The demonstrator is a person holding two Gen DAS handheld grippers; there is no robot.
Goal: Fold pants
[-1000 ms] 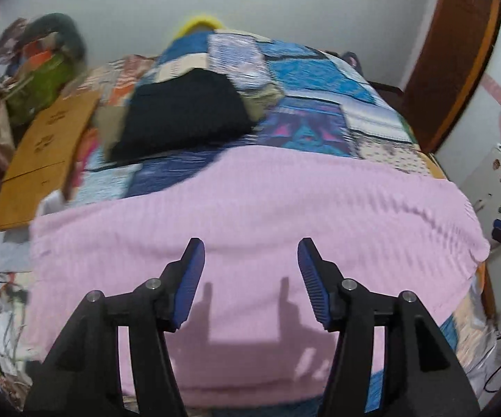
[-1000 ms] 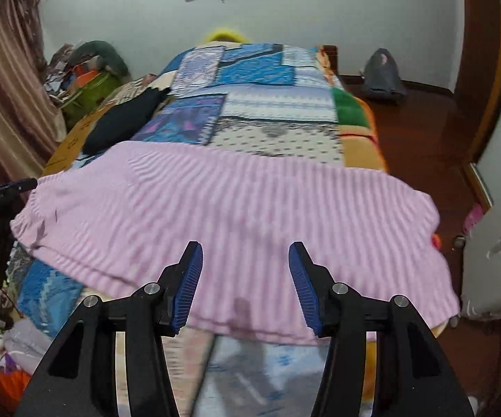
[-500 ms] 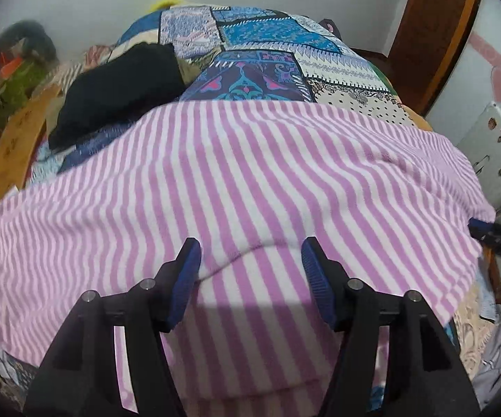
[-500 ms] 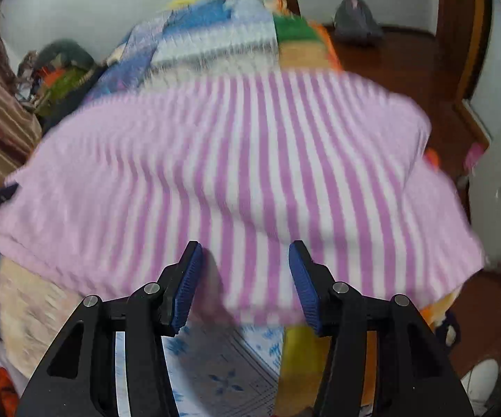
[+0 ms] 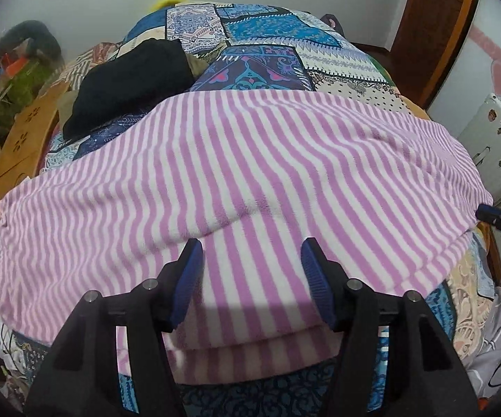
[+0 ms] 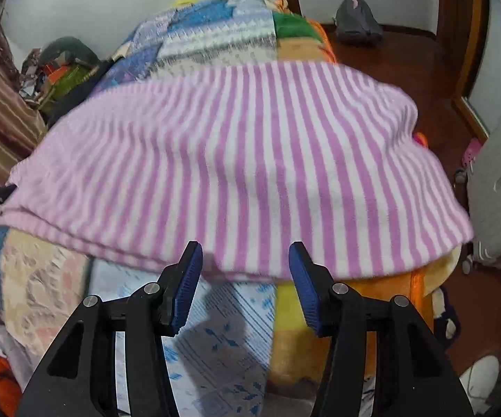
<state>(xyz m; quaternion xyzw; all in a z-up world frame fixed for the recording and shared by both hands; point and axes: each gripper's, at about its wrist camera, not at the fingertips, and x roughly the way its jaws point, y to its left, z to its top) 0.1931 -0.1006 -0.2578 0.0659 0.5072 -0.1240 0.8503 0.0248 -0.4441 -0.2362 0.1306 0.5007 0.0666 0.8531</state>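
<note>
Presently both tongs stand released, nothing between the pads. At the bottom centre of the left wrist view, the left gripper point(image 5: 252, 271) hangs directly over the striped pants point(image 5: 250, 173), which fill mid-frame. At the bottom centre of the right wrist view, the right gripper point(image 6: 245, 272) sits at the pants' near hem, so the garment lies ahead of it. Its long axis runs left to right across both frames. That hem looks doubled, though blur makes this uncertain. Beyond, the patchwork quilt point(image 5: 260, 31) reaches the upper frame.
</note>
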